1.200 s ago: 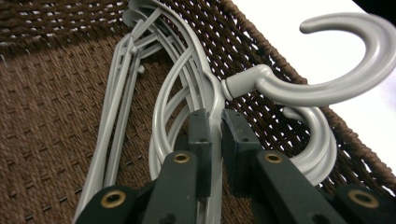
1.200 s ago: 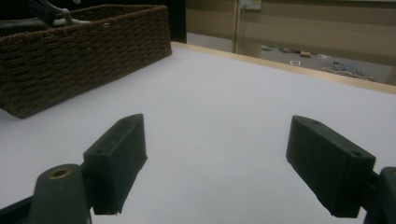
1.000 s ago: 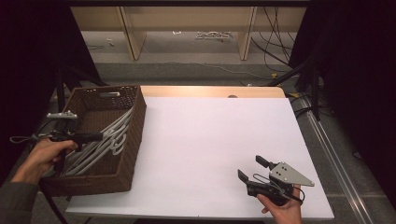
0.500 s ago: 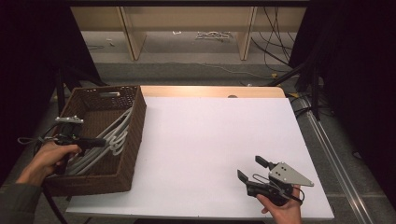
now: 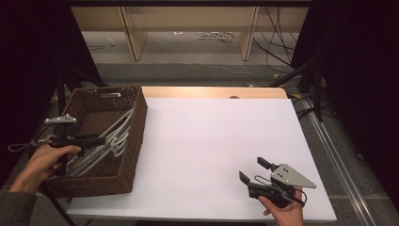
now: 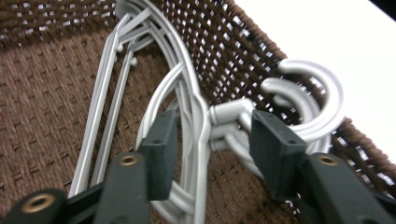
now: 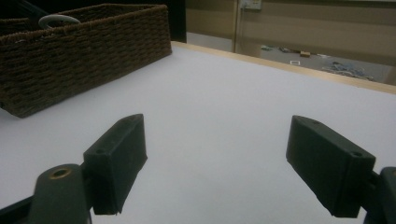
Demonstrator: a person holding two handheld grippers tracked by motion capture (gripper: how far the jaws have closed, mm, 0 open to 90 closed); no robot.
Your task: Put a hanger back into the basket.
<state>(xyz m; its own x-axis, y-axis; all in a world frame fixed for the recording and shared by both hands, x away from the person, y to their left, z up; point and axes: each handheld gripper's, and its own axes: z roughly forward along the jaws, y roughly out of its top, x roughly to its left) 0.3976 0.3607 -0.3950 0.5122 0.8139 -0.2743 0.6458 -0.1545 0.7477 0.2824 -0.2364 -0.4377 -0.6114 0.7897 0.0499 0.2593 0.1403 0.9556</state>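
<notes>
Now reaching into the woven basket (image 5: 136, 141) with the left gripper (image 6: 210, 140), jaws standing apart on either side of the necks of the grey hangers (image 6: 187, 107), not yet closing. Lying as a bundle along the basket's right-hand wall, hooks (image 6: 317, 98) curling up over the rim toward the white table (image 5: 211, 141). Looking like moulded plastic: smooth, rounded, faintly glossy, thin flat arms fanning toward the far corner. Probably handling as light and fairly stiff, yet slippery against the black pads and prone to tangling, several likely coming up together. Best taking hold at the neck just below a hook, where the stem thickens and the curve stops sliding. Contrasting rough brown wicker, coarse weave, likely snagging a hook on the way out. Meanwhile resting near the table's front right edge, the right gripper (image 5: 256, 172), jaws wide apart over bare tabletop, holding nothing.
</notes>
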